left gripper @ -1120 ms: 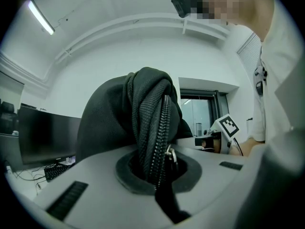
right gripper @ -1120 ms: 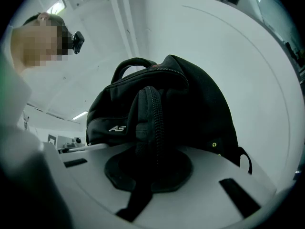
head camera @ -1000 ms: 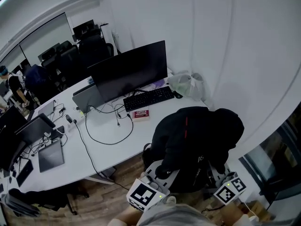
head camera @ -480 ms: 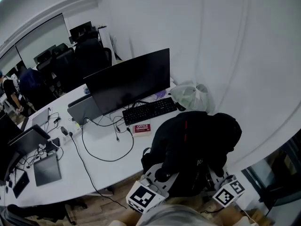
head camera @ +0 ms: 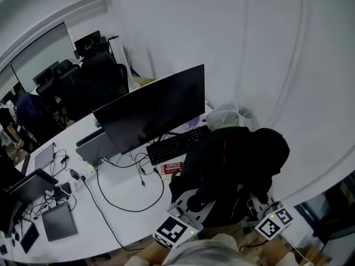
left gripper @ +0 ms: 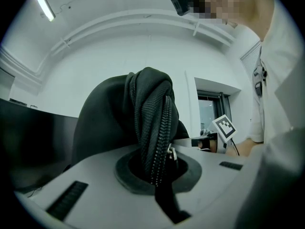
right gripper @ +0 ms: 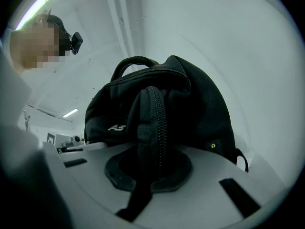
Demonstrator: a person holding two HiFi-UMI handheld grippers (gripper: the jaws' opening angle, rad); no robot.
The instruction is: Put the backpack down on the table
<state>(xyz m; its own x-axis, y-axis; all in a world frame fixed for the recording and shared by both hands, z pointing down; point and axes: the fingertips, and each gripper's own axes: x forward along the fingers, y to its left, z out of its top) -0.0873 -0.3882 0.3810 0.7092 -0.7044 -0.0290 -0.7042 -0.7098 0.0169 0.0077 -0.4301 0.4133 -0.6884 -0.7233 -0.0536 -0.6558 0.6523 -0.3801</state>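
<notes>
now the black backpack [head camera: 233, 168] has come forward since a second ago and overlaps the right end of the white tabletop [head camera: 127, 204], just beside the keyboard [head camera: 175, 144], so the set-down looks close. the left gripper [left gripper: 159, 171] and right gripper [right gripper: 151, 168] are each clamped on a zippered fold of it. its underside is hidden, so i cannot tell whether it touches the tabletop.

Head view: high, steeply down over desk [head camera: 130, 223] corner. Both gripper views: from opposite sides, tight on backpack [head camera: 227, 170], shared by all three.
</notes>
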